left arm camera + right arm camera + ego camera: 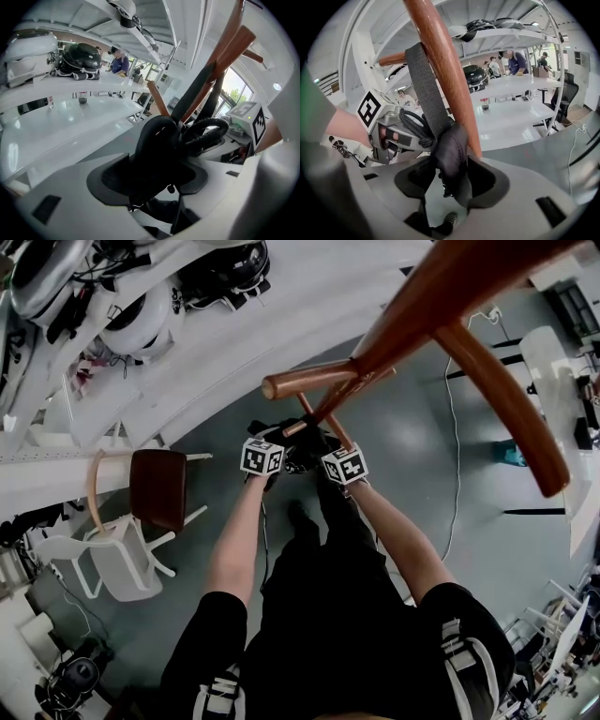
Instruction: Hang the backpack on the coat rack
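The left tongs [153, 182] stand released, jaws parted, with the padded top of the black backpack [159, 150] bulging between them. The right tongs [450, 187] are likewise spread wide around a fold of the same bag, with a gap showing beside the fabric. The backpack is up against the wooden coat rack [440, 70], and its grey strap [424, 89] runs up along the pole.
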The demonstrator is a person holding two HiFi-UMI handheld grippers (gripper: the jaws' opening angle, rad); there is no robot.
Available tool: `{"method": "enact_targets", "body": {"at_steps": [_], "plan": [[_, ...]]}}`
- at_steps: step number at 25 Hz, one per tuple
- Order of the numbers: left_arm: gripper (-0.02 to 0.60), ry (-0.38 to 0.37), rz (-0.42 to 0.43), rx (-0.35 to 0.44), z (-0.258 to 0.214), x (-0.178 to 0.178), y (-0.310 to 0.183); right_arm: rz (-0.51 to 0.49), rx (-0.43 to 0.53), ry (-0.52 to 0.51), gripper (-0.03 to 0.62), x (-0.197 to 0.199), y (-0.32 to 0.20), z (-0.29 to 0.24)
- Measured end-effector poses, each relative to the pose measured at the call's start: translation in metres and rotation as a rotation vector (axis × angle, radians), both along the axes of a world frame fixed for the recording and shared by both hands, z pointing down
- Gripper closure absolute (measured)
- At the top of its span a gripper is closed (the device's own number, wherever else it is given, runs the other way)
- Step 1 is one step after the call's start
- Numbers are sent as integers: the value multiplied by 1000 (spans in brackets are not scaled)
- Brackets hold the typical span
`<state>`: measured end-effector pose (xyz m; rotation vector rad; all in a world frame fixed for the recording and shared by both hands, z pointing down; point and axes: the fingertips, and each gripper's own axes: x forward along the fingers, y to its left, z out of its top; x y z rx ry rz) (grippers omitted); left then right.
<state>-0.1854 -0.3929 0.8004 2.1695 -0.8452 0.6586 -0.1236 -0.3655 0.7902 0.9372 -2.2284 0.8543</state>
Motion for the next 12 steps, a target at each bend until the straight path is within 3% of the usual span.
{"method": "enact_targets", "body": {"at_steps": [12], "plan": [[310,48,-198,94,-29,-41,7,-19,106,51,303,6,10,-21]]}}
